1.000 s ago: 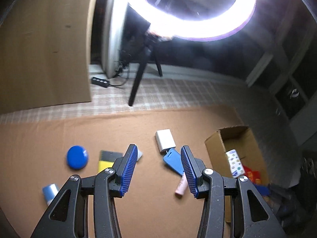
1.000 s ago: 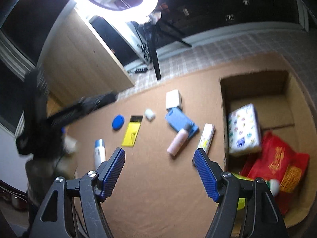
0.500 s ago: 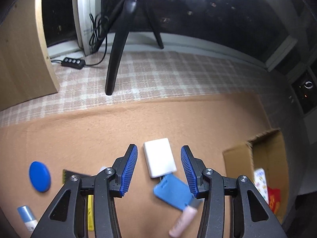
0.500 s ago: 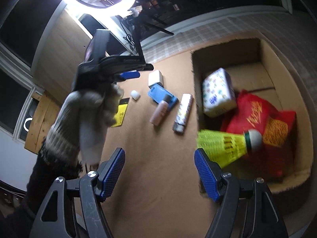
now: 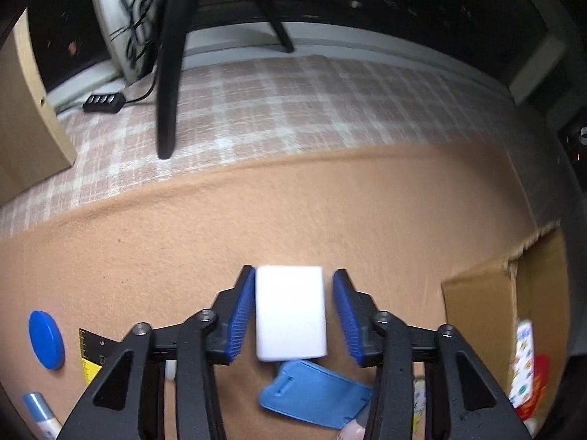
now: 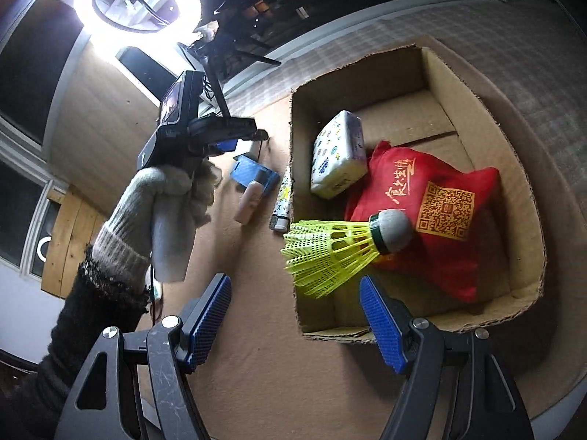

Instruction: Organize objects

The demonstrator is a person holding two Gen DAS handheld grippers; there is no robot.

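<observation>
The left tool (image 5: 293, 311) points steeply down at the brown mat (image 5: 256, 220) with a white box (image 5: 290, 311) between its blue pads. Its jaws have just been closing: the left pad is at the box's side, and a narrow gap shows at the right pad, so the box is not yet gripped. The box lies flat on the mat, and its near end overlaps a blue case (image 5: 312, 392). In the right wrist view a gloved hand (image 6: 172, 198) holds this tool above the same case, which lies just left of the cardboard box (image 6: 477, 91).

Further out in the left wrist view, a blue round lid (image 5: 46, 339), a yellow and black packet (image 5: 90, 363) and a tube with a light blue cap (image 5: 36, 410) lie toward the mat's left edge. The mat's far edge meets a checked floor (image 5: 293, 102), where a black tripod leg (image 5: 167, 73) and a power strip (image 5: 104, 103) stand.

The right tool (image 6: 297, 315) is wide open, with nothing between its pads. It hangs over the near left corner of the cardboard box. A yellow shuttlecock (image 6: 330, 249) sits just beyond the pads, over the box's left wall, apart from both pads. Inside the box lie a red bag (image 6: 433, 220) and a white patterned pack (image 6: 337, 154). Between the box and the blue case a pink bottle (image 6: 251, 201) and a patterned tube (image 6: 284, 201) lie on the mat. A ring light (image 6: 137, 0) glows at the far left.
</observation>
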